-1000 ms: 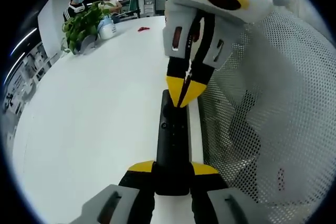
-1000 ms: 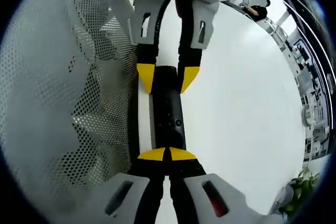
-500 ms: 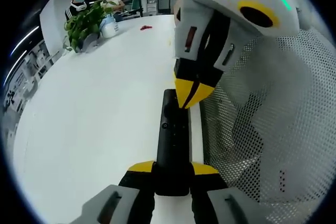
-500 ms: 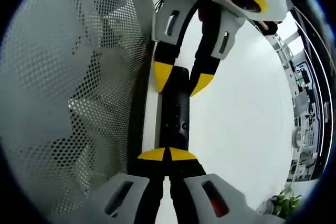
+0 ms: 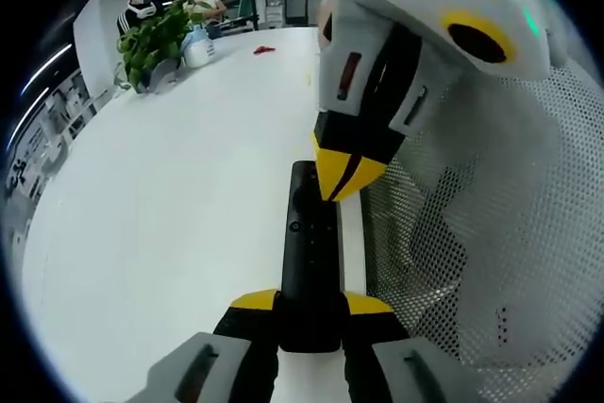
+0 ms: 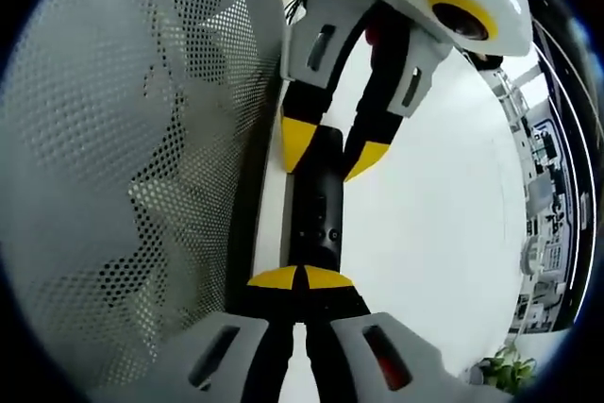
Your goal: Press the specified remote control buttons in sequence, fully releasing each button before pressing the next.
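In the left gripper view I see a white table [image 5: 160, 205] running back to a potted plant [image 5: 151, 40] and seated people at the far end, with a grey perforated mesh panel [image 5: 472, 261] along the right. My left gripper [image 5: 310, 304] clamps the near end of the black remote control [image 5: 311, 252], which lies lengthwise beside the mesh. The right gripper [image 5: 342, 176] enters from above, jaws pinched together, tips at the remote's far end. In the right gripper view the mesh [image 6: 123, 167] stands left and the table [image 6: 444, 214] right. The right gripper [image 6: 300, 278] has its yellow tips closed together over the remote [image 6: 317, 209]; the left gripper [image 6: 332, 150] grips its far end.
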